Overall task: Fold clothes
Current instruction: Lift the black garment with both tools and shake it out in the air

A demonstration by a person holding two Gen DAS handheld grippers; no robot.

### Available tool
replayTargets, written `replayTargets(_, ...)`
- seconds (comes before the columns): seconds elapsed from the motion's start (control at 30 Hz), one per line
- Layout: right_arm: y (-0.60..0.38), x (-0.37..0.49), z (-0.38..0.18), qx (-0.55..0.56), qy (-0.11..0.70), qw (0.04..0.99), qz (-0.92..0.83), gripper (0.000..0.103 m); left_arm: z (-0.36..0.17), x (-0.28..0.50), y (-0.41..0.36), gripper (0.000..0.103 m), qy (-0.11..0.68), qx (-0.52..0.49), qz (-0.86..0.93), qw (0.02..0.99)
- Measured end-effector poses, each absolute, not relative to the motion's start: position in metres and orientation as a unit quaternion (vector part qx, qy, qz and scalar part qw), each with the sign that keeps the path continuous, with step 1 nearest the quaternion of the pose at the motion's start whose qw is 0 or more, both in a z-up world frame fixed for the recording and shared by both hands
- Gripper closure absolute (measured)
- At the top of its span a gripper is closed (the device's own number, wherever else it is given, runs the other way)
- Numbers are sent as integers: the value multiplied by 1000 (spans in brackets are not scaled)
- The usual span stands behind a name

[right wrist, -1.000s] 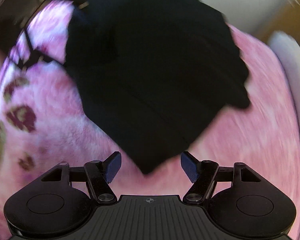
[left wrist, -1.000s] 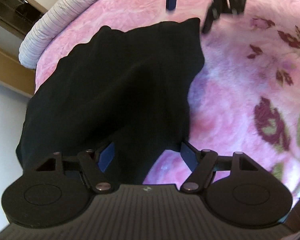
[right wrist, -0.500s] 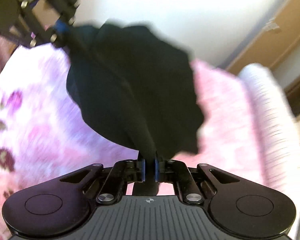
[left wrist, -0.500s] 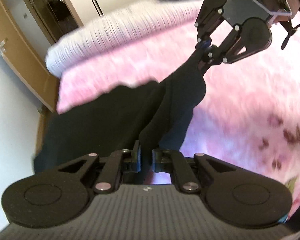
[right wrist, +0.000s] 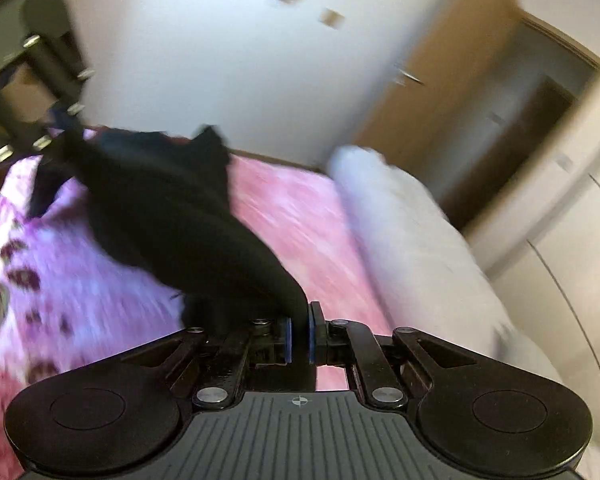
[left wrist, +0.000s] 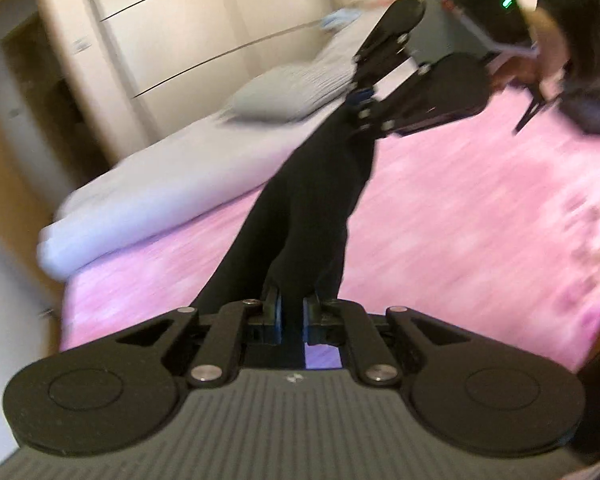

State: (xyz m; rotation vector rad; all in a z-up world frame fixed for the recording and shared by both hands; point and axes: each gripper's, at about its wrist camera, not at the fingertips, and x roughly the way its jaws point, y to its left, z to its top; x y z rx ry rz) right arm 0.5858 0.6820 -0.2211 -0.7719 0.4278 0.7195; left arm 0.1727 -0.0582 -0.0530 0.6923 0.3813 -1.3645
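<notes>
Both of your grippers now pinch the black fabric garment, where a second ago their jaws stood wide over it as it lay flat on the pink floral fleece blanket. Nearest you, the left gripper clamps one end; the right gripper clamps the other. The cloth is now off the bed, strung between them, part of it hanging slack toward the blanket. That suggests the fold itself is not begun; you are lifting to straighten it. Its long axis runs gripper to gripper, from near left toward far right in the left view. Beyond lies the rolled grey striped bedding.
</notes>
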Motion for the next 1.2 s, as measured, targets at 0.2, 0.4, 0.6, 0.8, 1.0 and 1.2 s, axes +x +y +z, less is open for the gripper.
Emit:
replayTargets(0.2,526,528,-177,-347,242,888,181,98,-40,58,-157,97,160,244,-746,598)
replayTargets(0.4,411,455,-101,-347,244,905,16,97,2,-53,-214,97,98,185,-854,476)
replayTargets(0.6,397,409,-8,-403,176,897,-42,97,50,-74,-220,97,91,77,-889,443)
replayTargets(0.8,460,445,29,-425,90,900,35,97,68,19,-188,97,134,25,-838,529)
replayTargets(1.0,582,544,-50,-408,117,887,182,94,-7,147,-148,98,279,42,-719,635)
replayTargets(1.2,681,582,-190,-378,249,841,296,64,-171,234,-144,97,431,141,-593,665)
